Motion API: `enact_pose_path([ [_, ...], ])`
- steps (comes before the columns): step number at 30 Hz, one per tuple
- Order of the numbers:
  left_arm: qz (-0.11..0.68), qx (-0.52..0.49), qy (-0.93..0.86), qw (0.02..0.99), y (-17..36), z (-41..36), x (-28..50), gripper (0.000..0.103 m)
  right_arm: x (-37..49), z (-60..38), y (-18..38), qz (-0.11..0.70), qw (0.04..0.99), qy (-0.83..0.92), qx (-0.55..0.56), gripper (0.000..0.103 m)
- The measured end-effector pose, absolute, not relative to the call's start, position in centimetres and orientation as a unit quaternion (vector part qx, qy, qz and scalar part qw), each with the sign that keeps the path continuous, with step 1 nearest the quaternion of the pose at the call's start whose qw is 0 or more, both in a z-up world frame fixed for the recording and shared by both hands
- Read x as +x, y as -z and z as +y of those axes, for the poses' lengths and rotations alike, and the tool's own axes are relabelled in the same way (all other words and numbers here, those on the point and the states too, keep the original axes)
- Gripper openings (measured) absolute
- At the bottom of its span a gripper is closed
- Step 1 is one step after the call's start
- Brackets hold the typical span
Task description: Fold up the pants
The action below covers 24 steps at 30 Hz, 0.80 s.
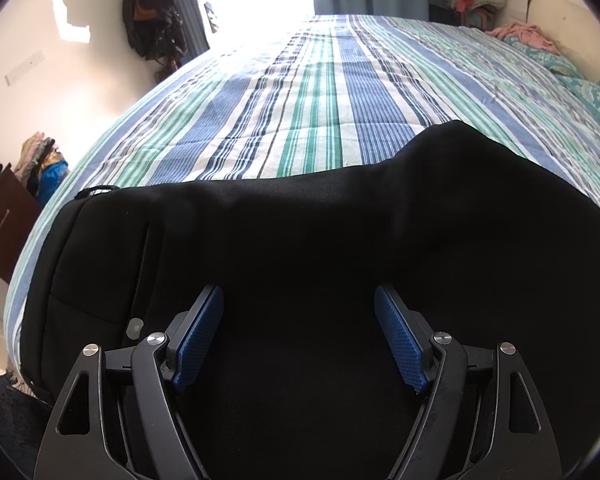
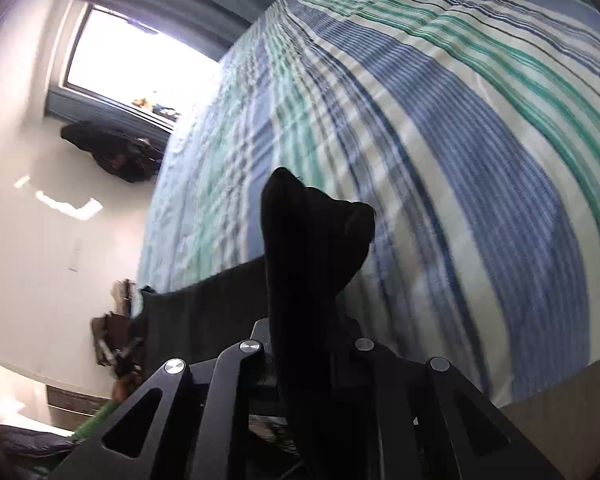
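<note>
Black pants (image 1: 300, 240) lie across the near edge of the striped bed (image 1: 300, 92). My left gripper (image 1: 299, 312) hovers just over them, open, its blue pads (image 1: 204, 332) spread wide with nothing between. In the right wrist view my right gripper (image 2: 304, 344) is shut on a bunched end of the black pants (image 2: 308, 248) and holds it lifted above the bed (image 2: 460, 140). The fabric hides its fingertips. The rest of the pants (image 2: 204, 308) trails left to the bed edge.
Teal pillows (image 1: 588, 92) and a pink garment (image 1: 524, 36) lie at the right end of the bed. A dark wooden cabinet (image 1: 4, 220) with piled clothes stands left of the bed. A bright window (image 2: 136, 68) and hanging bags (image 1: 152, 12) line the far wall.
</note>
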<state>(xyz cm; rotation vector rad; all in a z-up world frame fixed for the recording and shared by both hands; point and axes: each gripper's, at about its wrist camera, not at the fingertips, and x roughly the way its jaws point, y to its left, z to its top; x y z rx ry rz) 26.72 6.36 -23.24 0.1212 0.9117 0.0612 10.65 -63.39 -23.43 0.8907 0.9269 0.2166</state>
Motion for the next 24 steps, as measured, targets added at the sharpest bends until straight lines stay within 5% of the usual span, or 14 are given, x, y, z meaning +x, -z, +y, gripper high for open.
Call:
enact_pose_path([
  [12,0.455,0.001,0.019,0.890,22.4,7.5,26.1,0.083,14.8,-41.4,21.1,0.324,0.713,-0.271,0.560,0.015],
  [19,0.462,-0.060,0.061,0.883,21.4,8.9,25.3,0.083,21.8,-25.0,23.1,0.365,0.711,-0.273,0.536,0.015],
  [24,0.462,-0.115,0.073,0.876,21.0,10.2,25.2,0.083,24.6,-13.6,24.0,0.440,0.757,-0.246,0.416,0.020],
])
